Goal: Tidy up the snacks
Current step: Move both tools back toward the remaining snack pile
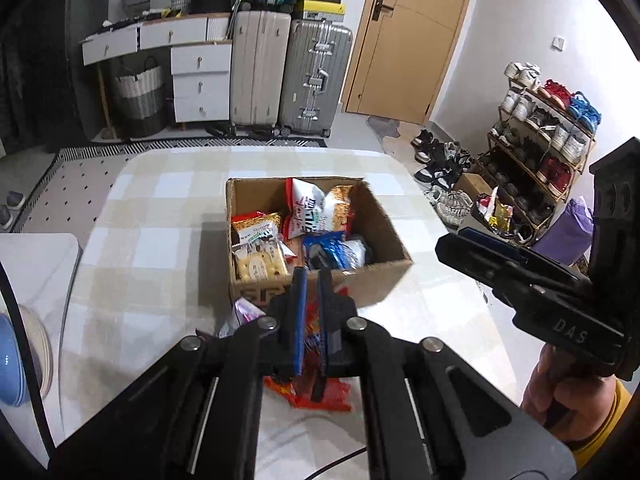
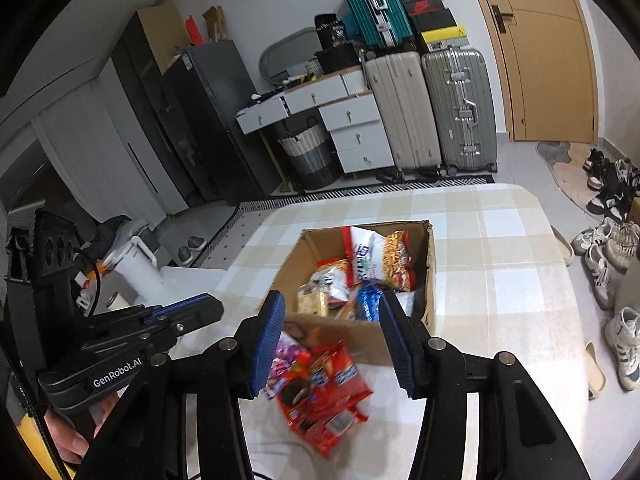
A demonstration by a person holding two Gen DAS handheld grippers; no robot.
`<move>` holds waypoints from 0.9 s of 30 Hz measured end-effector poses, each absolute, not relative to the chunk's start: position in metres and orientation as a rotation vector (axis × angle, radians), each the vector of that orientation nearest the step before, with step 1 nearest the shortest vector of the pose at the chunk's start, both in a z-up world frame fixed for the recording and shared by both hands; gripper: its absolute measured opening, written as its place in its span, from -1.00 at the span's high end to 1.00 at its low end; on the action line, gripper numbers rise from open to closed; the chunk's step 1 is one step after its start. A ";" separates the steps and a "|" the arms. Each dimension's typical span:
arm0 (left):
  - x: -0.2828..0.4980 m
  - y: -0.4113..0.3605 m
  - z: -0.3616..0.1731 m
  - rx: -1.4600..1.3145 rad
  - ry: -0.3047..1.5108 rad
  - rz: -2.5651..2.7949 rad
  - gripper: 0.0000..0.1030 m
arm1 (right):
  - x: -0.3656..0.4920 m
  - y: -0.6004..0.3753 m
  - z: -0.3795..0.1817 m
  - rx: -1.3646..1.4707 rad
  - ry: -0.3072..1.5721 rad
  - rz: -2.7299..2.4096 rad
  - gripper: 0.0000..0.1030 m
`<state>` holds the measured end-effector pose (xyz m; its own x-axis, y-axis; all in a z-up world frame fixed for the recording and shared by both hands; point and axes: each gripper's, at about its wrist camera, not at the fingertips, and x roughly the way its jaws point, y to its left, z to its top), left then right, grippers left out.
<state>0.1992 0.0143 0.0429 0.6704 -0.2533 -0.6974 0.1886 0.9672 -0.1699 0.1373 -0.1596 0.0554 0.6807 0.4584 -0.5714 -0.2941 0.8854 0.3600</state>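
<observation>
Red snack packet [image 2: 328, 396], beige-checked tablecloth [image 2: 500, 280]

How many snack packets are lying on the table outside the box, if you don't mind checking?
2: a red packet between the right gripper's fingers, and a purple packet beside it, against the box. Others may be hidden beneath.

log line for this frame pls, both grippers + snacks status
left gripper: shut, empty | right gripper: open above red snack pack | pink pack beside it, both on table | cardboard box: several snacks inside
</observation>
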 end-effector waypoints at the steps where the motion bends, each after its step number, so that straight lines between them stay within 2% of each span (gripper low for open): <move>1: 0.188 0.014 0.047 -0.082 0.789 -0.247 0.81 | 0.130 -0.159 0.059 0.248 0.696 0.431 0.03; 4: 0.157 0.011 0.060 -0.063 0.753 -0.237 0.58 | 0.104 -0.159 0.068 0.253 0.672 0.443 0.03; 8: 0.117 0.008 0.073 -0.033 0.704 -0.210 0.08 | 0.074 -0.157 0.076 0.258 0.652 0.457 0.02; 13: 0.064 0.013 0.090 -0.031 0.630 -0.165 -0.21 | 0.041 -0.153 0.080 0.254 0.613 0.462 -0.01; 15: 0.046 0.013 0.095 -0.019 0.605 -0.130 -0.55 | 0.029 -0.152 0.079 0.257 0.593 0.462 -0.17; 17: 0.023 0.016 0.100 -0.019 0.564 -0.119 -0.56 | 0.021 -0.151 0.076 0.268 0.584 0.460 -0.34; 19: 0.010 0.018 0.102 -0.005 0.549 -0.106 -0.58 | 0.013 -0.151 0.073 0.275 0.571 0.468 -0.38; 21: -0.003 0.022 0.102 0.003 0.539 -0.085 -0.66 | 0.007 -0.148 0.069 0.276 0.562 0.475 -0.50; 23: -0.013 0.028 0.100 -0.004 0.531 -0.067 -0.74 | 0.000 -0.145 0.063 0.273 0.551 0.473 -0.81; 24: -0.016 0.033 0.098 -0.014 0.526 -0.058 -0.88 | 0.000 -0.143 0.061 0.271 0.543 0.467 -0.92; 25: -0.015 0.036 0.096 -0.021 0.524 -0.054 -1.00 | -0.001 -0.142 0.059 0.268 0.531 0.465 -0.96; 27: -0.015 0.047 0.091 -0.045 0.496 -0.044 -0.98 | 0.000 -0.139 0.053 0.255 0.513 0.474 -0.99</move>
<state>-0.0155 0.0473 0.0913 0.8784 -0.0527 -0.4750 0.0308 0.9981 -0.0538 0.0004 -0.1389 0.0529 0.7670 0.4939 -0.4095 -0.3691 0.8618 0.3481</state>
